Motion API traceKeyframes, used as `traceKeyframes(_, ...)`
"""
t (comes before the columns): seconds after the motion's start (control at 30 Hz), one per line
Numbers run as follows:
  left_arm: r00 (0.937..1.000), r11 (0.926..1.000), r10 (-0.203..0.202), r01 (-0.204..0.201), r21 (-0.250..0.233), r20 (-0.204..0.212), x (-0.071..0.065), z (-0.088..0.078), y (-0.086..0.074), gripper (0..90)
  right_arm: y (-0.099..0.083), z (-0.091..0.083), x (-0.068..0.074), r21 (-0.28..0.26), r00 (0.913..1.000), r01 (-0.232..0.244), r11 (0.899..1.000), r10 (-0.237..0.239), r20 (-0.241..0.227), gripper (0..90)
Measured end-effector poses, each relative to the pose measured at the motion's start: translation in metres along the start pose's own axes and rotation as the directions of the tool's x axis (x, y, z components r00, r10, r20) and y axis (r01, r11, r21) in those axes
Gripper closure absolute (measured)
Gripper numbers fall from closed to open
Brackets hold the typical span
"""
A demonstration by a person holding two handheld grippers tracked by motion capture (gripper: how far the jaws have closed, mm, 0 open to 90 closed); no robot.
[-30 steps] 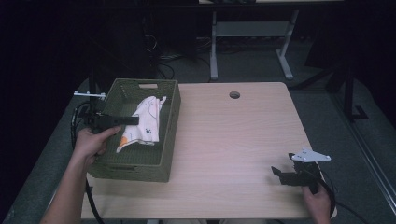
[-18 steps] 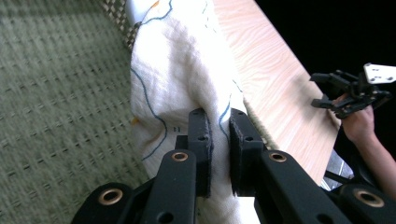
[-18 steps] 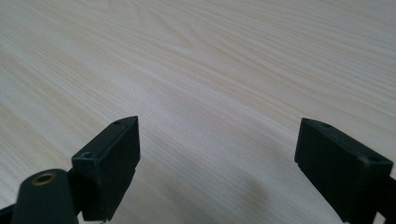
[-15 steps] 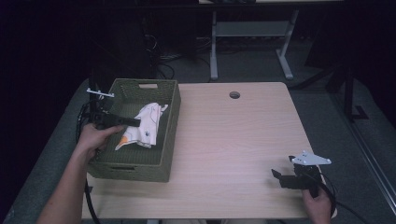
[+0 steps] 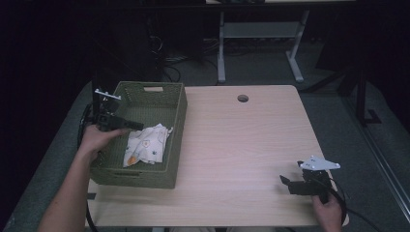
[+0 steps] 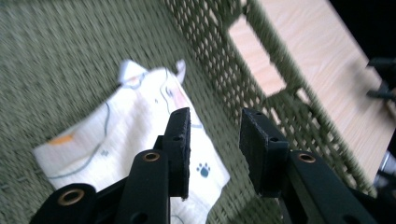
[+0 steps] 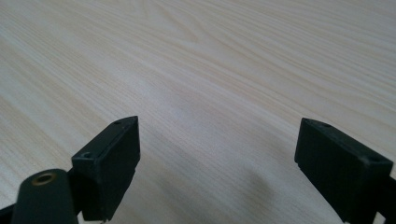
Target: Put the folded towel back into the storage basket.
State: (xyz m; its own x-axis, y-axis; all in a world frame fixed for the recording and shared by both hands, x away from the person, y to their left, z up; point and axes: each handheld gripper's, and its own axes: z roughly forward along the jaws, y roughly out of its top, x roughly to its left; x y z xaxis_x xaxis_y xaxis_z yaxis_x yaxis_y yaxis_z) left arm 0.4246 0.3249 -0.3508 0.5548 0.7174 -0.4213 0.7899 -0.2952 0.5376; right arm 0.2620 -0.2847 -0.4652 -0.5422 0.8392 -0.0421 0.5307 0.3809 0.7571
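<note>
A white cloth (image 5: 145, 145) printed with small orange and dark marks lies flat on the floor of a green woven basket (image 5: 176, 121) at the table's left. My left gripper (image 5: 135, 126) hovers over the basket's left side, just left of the cloth. In the left gripper view it (image 6: 215, 135) is open with nothing between the jaws; the cloth (image 6: 135, 126) lies below them and the basket wall (image 6: 261, 88) rises to the right. My right gripper (image 5: 286, 183) rests near the table's front right corner. It (image 7: 219, 140) is wide open over bare wood.
The light wooden table (image 5: 241, 145) has a round cable hole (image 5: 242, 98) near its far edge. Black cables (image 5: 84, 125) hang off the table's left side. A white desk frame (image 5: 256, 34) stands behind on the dark floor.
The left gripper has let go of the cloth and drawn back to the left. The cloth, held up before, now lies on the basket floor. The right gripper has barely shifted.
</note>
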Motion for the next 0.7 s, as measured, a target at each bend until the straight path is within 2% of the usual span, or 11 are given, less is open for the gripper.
traceKeyframes(0.17, 0.9992, 0.9962, 0.039, -0.039, 0.077, -0.003, -0.010, 0.017, 0.002, 68.9, 0.001, 0.000, -0.001, -0.004, 1.0000, 0.003, 1.000, -0.003, -0.001, 13.9)
traceKeyframes(0.23, 0.9992, 0.9936, 0.040, -0.039, 0.106, -0.003, -0.014, 0.025, 0.001, 69.7, 0.001, 0.000, -0.001, -0.008, 1.0000, 0.002, 1.000, -0.002, -0.001, 13.9)
traceKeyframes(0.33, 0.9980, 0.9828, 0.054, -0.047, 0.179, -0.033, -0.014, 0.036, -0.001, 69.9, 0.002, 0.001, -0.001, -0.008, 1.0000, 0.003, 1.000, -0.003, 0.000, 13.9)
traceKeyframes(0.43, 0.9988, 0.9823, 0.022, -0.014, 0.187, -0.044, -0.010, 0.045, -0.006, 69.8, 0.002, 0.003, -0.001, 0.003, 0.9999, 0.011, 1.000, -0.011, -0.006, 13.9)
traceKeyframes(0.5, 0.9971, 0.9721, 0.022, -0.005, 0.235, -0.073, -0.008, 0.054, -0.010, 69.3, 0.002, 0.003, -0.001, 0.000, 0.9999, 0.014, 1.000, -0.014, -0.009, 13.9)
traceKeyframes(0.57, 0.9972, 0.9633, 0.027, -0.007, 0.268, -0.070, -0.007, 0.061, -0.013, 68.3, 0.002, 0.003, -0.002, 0.000, 0.9999, 0.014, 1.000, -0.014, -0.007, 13.9)
traceKeyframes(0.63, 0.9937, 0.9478, 0.055, -0.021, 0.318, -0.098, -0.008, 0.069, -0.014, 65.7, 0.002, 0.003, -0.003, 0.000, 0.9999, 0.011, 1.000, -0.011, -0.006, 13.9)
traceKeyframes(0.7, 0.9919, 0.9346, 0.065, -0.023, 0.355, -0.109, -0.010, 0.078, -0.016, 62.4, 0.002, 0.004, -0.003, 0.003, 1.0000, 0.007, 1.000, -0.007, -0.007, 13.9)
